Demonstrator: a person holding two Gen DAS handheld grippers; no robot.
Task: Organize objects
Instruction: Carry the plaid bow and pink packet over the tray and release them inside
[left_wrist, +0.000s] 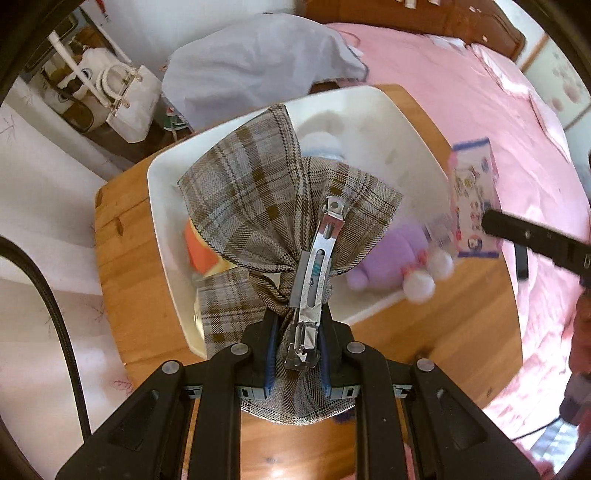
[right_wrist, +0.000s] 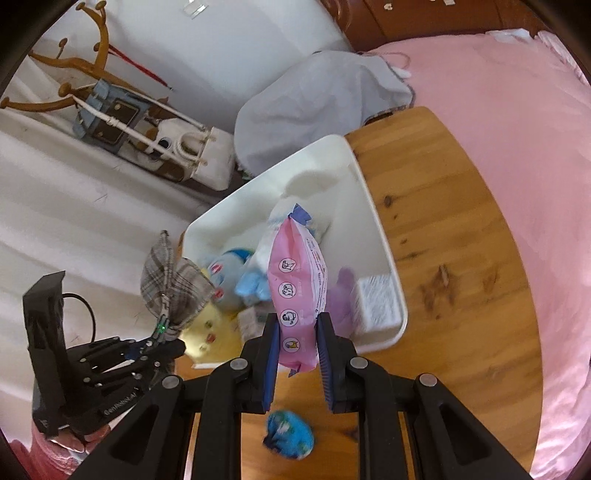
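Only right view shows blue ball (right_wrist: 290, 435) — on table (right_wrist: 461, 295).

Left gripper (left_wrist: 297, 345) fingers clamped, pointing steeply down; right gripper (right_wrist: 297, 345) clamped, angled down.

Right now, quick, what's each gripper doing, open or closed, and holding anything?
Left gripper: closed on the grey-and-brown plaid fabric bow hair clip.
Right gripper: closed on the pink plastic wipes packet.
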